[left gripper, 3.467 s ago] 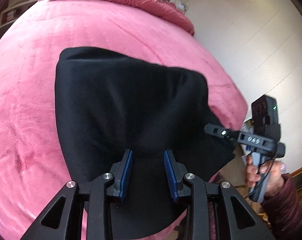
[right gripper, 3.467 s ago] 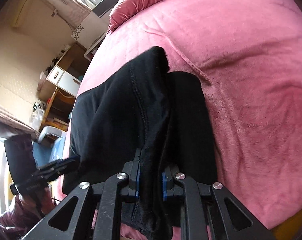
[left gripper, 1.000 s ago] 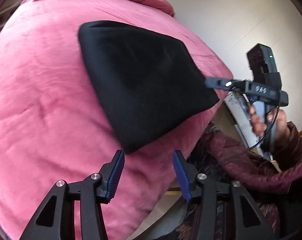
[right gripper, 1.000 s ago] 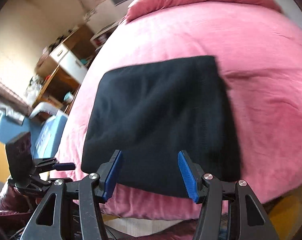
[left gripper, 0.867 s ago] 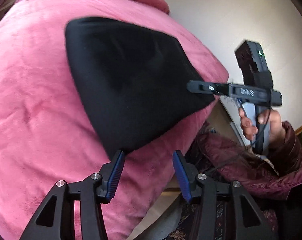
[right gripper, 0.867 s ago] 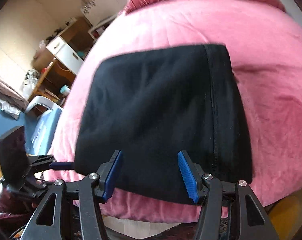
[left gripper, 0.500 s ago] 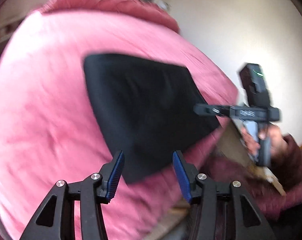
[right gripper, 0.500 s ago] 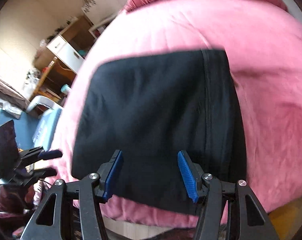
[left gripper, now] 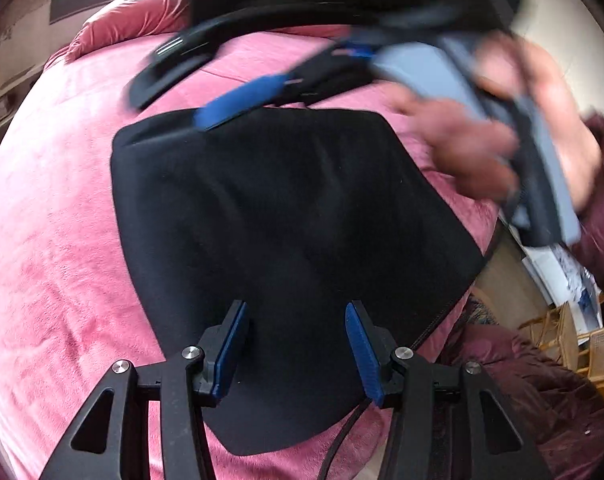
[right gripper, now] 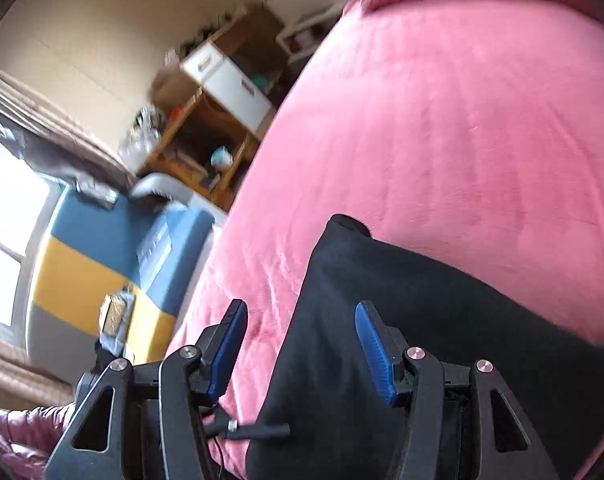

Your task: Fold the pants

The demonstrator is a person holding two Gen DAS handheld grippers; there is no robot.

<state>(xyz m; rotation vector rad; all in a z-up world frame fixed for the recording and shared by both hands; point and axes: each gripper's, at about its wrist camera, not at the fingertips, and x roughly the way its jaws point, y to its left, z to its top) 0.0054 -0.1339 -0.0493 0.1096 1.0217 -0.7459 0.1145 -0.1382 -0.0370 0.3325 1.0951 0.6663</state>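
Pants (left gripper: 294,232) lie on pink bed (left gripper: 46,240) as compact folded black block, near bed's front edge. Left claw (left gripper: 294,344) released, empty, now low over block's near edge; a second ago it hung back off bed edge. Right claw (right gripper: 300,348) also released, has swung across over block's far left corner; blurred in left view. Judgement: fold looks essentially done; hands likely only smoothing or squaring.
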